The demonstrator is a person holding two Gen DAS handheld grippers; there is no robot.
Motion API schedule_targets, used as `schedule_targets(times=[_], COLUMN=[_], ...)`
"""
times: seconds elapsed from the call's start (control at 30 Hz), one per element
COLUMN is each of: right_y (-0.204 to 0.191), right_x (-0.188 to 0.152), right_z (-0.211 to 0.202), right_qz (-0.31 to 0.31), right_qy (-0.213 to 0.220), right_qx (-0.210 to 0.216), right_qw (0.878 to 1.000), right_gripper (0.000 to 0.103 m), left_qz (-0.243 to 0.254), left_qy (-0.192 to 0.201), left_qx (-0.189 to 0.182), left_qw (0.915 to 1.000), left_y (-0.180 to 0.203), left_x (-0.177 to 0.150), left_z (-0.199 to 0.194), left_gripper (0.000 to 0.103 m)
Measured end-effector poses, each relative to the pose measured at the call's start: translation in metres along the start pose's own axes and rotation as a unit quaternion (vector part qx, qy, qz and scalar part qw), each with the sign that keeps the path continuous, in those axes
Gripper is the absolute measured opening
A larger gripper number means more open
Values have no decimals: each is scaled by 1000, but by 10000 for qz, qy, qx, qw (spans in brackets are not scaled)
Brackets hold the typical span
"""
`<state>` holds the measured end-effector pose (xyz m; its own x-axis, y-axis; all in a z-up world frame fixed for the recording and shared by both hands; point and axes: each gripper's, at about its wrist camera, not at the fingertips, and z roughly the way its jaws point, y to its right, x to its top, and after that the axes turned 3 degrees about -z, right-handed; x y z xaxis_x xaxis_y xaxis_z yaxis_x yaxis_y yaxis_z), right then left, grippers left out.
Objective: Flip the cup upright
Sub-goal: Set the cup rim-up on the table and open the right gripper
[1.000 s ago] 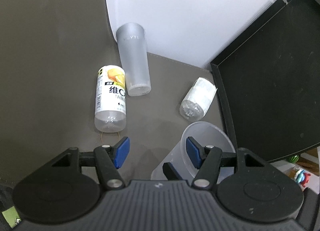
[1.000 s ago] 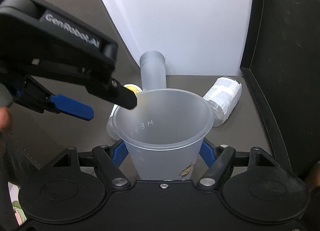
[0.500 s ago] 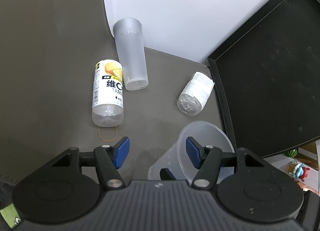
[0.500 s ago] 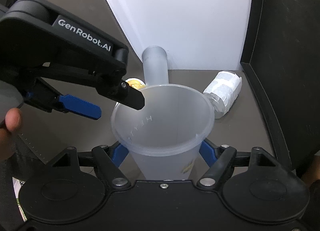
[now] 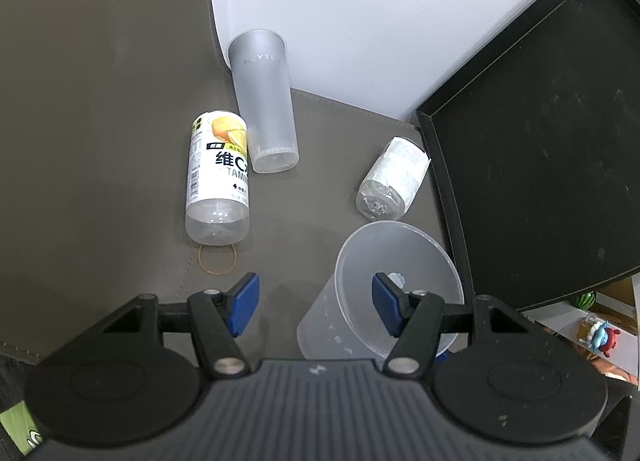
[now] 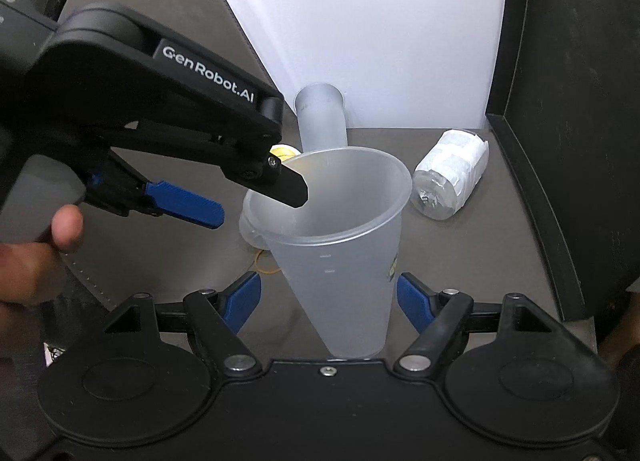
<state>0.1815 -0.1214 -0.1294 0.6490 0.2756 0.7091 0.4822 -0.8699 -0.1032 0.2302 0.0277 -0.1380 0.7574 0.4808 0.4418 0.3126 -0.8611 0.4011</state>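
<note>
- The wide translucent frosted plastic cup [image 6: 336,245] stands mouth-up on the grey-brown leather-look bench mat [image 5: 100,121], just beside the black tray's [image 5: 540,149] near-left rim.
- The right tool [image 6: 328,297] brackets the cup's lower wall; its blue pads [image 6: 414,301] sit apart from the plastic, a gap showing on each side, so nothing is pinched.
- The left tool [image 5: 316,301] hovers over the cup's rim, jaws spread: one blue pad inside the mouth, the other outside, left of the cup, neither pressing.
- Beyond the cup lie a clear bottle with a white wrap [image 5: 394,185], a yellow-labelled clear bottle [image 5: 219,181] and a tall frosted tumbler [image 5: 266,101].
- A tan rubber band [image 5: 218,259] lies left of the cup, touching the yellow-labelled bottle's base.
- A hand [image 6: 36,245] grips the left tool's handle.
</note>
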Motion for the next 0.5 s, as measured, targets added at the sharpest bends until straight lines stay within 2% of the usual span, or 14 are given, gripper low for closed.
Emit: schedule_targets(times=[0.5], right_y=[20], right_x=[16], right_z=[-13], right_qz=[334], right_qy=[-137], right_qx=[116], right_qw=[9993], right_gripper=[76], left_qz=[124], left_qy=[246], left_qx=[-16], left_qw=[9996], left_y=[-7], left_x=[-6], left_z=[-36], left_gripper=[61])
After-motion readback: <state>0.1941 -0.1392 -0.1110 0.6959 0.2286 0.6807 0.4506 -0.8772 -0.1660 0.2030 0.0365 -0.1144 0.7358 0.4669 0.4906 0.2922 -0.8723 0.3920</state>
